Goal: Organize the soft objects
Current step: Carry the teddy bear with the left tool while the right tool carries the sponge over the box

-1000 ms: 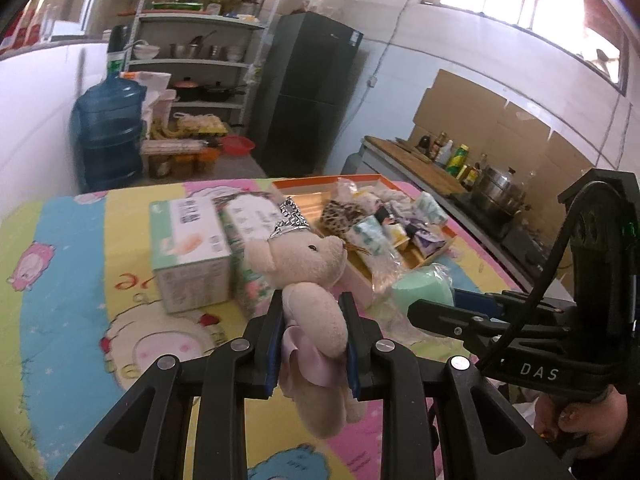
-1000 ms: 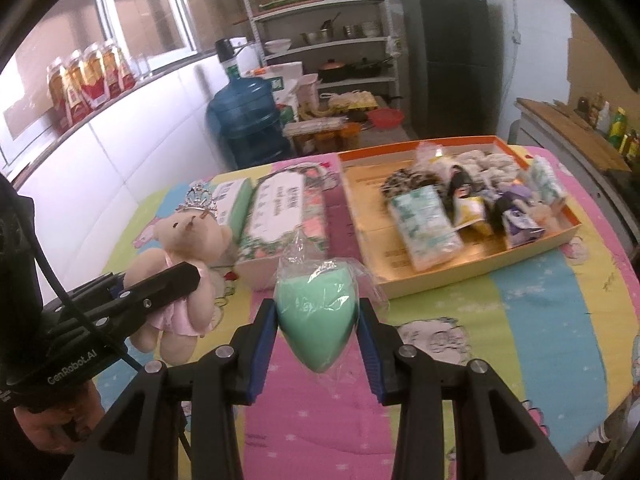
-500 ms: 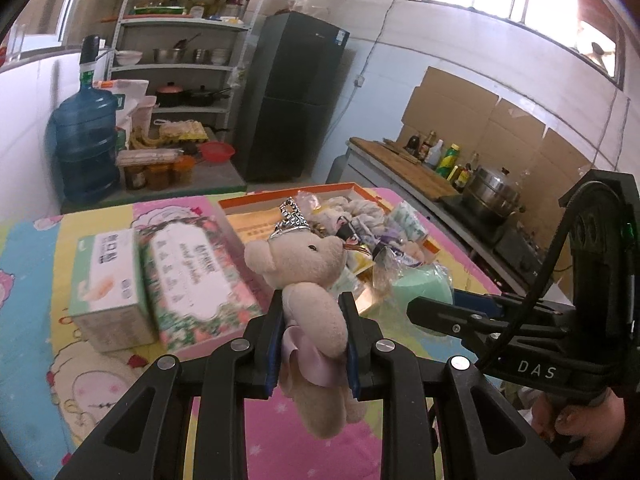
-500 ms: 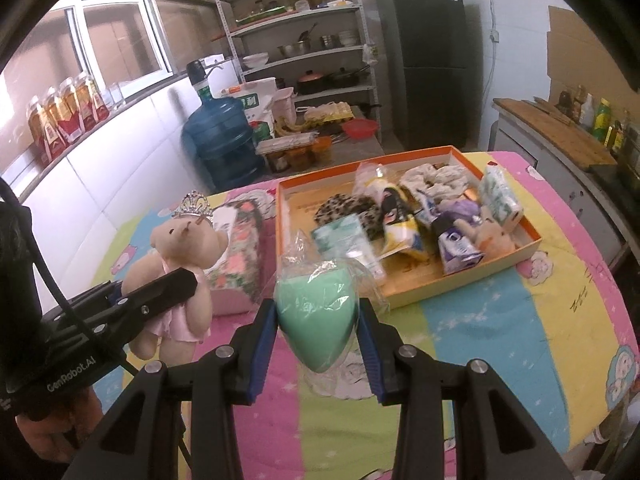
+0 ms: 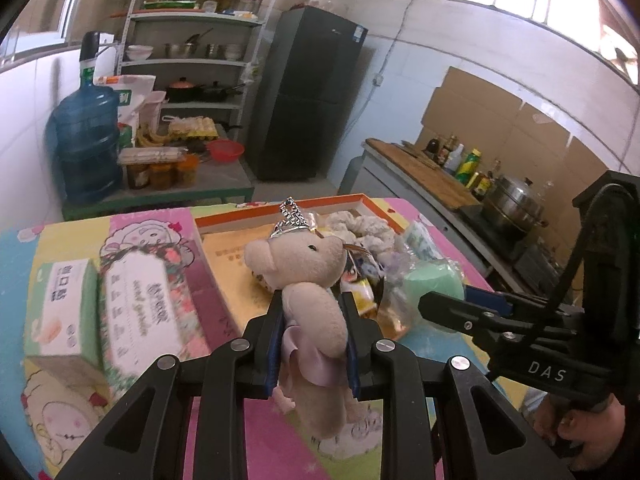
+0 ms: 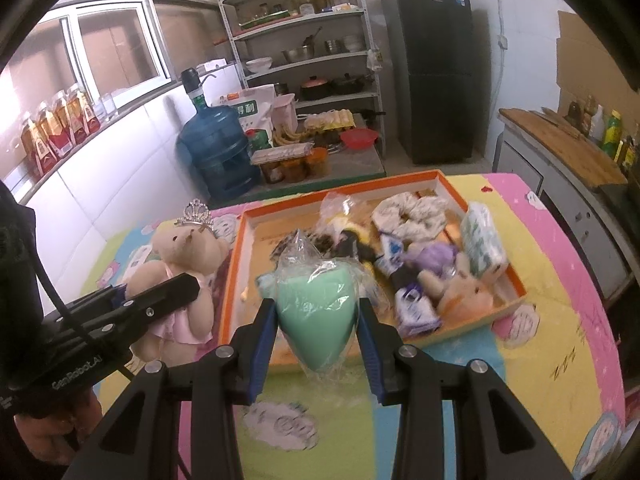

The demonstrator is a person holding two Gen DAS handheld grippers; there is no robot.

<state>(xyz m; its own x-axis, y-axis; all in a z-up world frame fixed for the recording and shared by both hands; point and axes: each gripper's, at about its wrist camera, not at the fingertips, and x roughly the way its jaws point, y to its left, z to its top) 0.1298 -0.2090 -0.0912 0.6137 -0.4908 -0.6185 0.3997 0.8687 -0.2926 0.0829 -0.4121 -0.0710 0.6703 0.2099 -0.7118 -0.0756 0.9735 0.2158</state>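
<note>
My left gripper (image 5: 312, 312) is shut on a beige teddy bear (image 5: 308, 276) with a silver crown and pink skirt, held above the table near the orange tray's (image 5: 280, 210) near left corner. The bear also shows in the right wrist view (image 6: 188, 252). My right gripper (image 6: 316, 316) is shut on a green heart-shaped sponge in clear plastic wrap (image 6: 316, 312), held over the tray's front edge (image 6: 460, 330). The sponge shows in the left wrist view (image 5: 432, 280) to the right of the bear. The tray holds several soft items: scrunchies, tissue packs, small plush toys.
Two tissue boxes (image 5: 136, 300) lie on the colourful tablecloth left of the tray. Beyond the table stand a blue water jug (image 6: 218, 152), a shelf rack (image 6: 304, 40) and a black fridge (image 6: 432, 72). A counter with bottles (image 6: 560, 136) runs along the right.
Both grippers have moved forward and right toward the tray, still holding the bear and the sponge. The tissue boxes have slid to the left in the left wrist view.
</note>
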